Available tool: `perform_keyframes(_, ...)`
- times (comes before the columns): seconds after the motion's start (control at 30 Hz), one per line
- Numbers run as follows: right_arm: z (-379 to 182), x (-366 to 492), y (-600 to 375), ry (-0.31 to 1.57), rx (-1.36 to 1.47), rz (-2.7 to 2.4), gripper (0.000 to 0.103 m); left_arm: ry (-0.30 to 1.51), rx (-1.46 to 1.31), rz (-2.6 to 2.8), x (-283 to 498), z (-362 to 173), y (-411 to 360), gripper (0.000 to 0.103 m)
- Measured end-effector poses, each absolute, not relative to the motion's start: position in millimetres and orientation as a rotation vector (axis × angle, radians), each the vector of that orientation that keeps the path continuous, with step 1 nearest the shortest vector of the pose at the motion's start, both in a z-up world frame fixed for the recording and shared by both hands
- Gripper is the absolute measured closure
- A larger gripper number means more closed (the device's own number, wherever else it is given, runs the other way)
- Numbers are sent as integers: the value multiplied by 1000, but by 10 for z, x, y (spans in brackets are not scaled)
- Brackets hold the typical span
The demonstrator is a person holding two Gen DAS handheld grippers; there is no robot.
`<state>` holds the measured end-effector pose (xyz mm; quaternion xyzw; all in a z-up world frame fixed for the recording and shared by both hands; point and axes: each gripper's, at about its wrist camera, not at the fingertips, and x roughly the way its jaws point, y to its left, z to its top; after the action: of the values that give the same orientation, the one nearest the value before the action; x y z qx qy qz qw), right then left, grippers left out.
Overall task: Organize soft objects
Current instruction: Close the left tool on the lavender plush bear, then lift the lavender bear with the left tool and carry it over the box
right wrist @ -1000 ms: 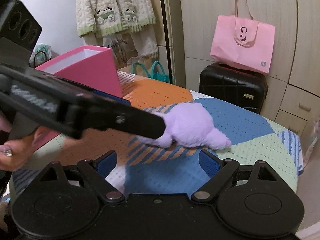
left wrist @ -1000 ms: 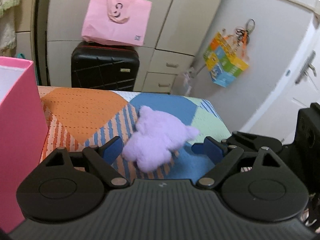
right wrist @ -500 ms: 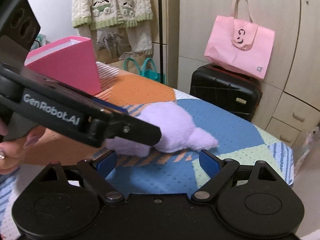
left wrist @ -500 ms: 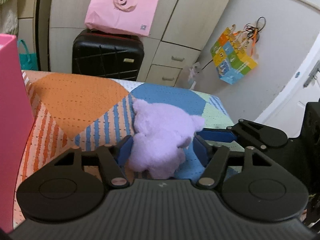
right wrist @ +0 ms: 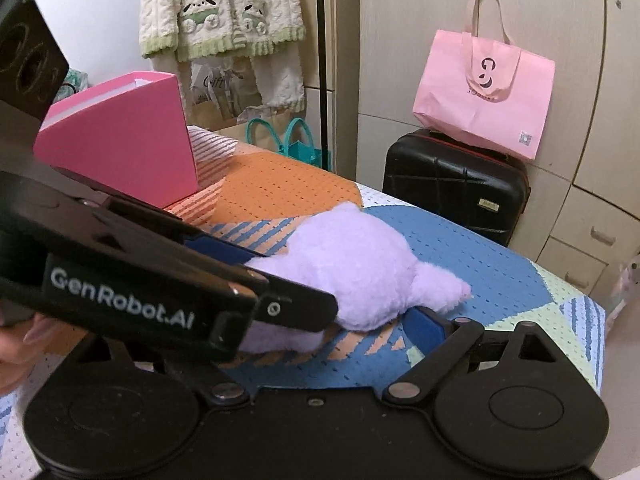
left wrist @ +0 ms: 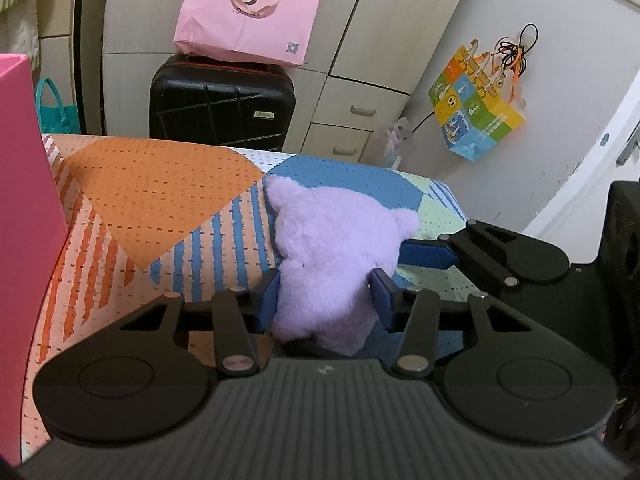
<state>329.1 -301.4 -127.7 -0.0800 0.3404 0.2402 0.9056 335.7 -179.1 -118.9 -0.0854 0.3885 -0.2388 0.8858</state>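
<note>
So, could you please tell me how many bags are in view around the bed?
3: a pink tote bag resting on the black suitcase, a teal bag on the floor beyond the bed, and a colourful gift bag hanging on the wall. Others may be hidden.

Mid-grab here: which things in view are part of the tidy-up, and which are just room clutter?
Job: purple plush toy, squeezed by left gripper; pink box; right gripper beside the toy.

Clutter: black suitcase, pink tote, colourful gift bag, teal bag.
</note>
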Motion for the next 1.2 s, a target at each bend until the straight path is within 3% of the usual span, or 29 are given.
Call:
perform_keyframes(0.37, -1288, 3200, -2968, 652, -174, 495, 15, 795, -141, -508, 3276, -1173, -1824, 58)
perform_keyframes(1.2, -969, 2176, -2856, 537, -159, 456, 16, 763, -69, -623, 2370, -805, -1642, 58)
